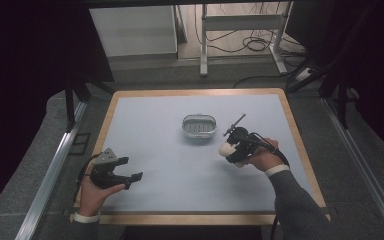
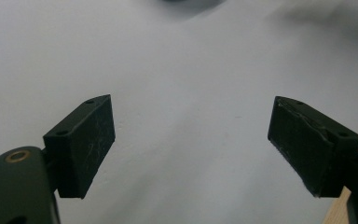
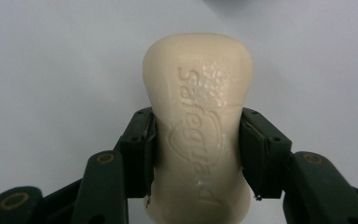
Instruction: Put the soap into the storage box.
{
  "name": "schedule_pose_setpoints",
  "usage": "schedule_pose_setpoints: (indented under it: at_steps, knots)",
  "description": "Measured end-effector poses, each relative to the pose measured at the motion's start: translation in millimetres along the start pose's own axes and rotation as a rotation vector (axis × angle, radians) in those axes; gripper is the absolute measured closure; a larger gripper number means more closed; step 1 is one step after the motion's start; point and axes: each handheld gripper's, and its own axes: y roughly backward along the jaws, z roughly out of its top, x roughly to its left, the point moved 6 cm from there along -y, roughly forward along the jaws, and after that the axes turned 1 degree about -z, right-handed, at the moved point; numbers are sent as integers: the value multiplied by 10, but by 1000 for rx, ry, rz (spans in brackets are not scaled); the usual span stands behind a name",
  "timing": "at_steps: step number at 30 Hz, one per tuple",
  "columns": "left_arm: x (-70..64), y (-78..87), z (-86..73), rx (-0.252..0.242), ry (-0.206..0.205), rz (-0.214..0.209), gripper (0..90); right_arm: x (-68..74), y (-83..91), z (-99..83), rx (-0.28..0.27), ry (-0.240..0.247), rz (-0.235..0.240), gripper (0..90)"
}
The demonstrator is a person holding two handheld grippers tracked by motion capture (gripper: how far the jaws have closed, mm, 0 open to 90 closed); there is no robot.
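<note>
Fingers of the right gripper (image 3: 196,154) clench the soap bar (image 3: 198,116); left gripper (image 2: 191,144) spread wide, empty.

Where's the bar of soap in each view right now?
High view: the bar of soap sits right of centre, clamped in the right hand-held gripper, just below-right of the soap dish.
Right gripper view: centre, upright between the jaws.
Left gripper view: not there.
Shared landmark: the pale blue table mat.

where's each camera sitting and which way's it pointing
High view: above the person's side, looking forward and down on the table, dish, both forearms.
Left gripper view: on the left gripper, along its open jaws at bare tabletop.
Right gripper view: on the right gripper, jaws clamping the soap.
Shared: soap in high view too.
</note>
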Motion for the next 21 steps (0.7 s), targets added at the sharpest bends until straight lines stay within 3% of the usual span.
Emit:
schedule_pose_setpoints:
  at_steps: [21]
  knots:
    - [8, 6, 0, -1, -1, 1, 153, -122, -14, 203, -8, 6, -3, 495]
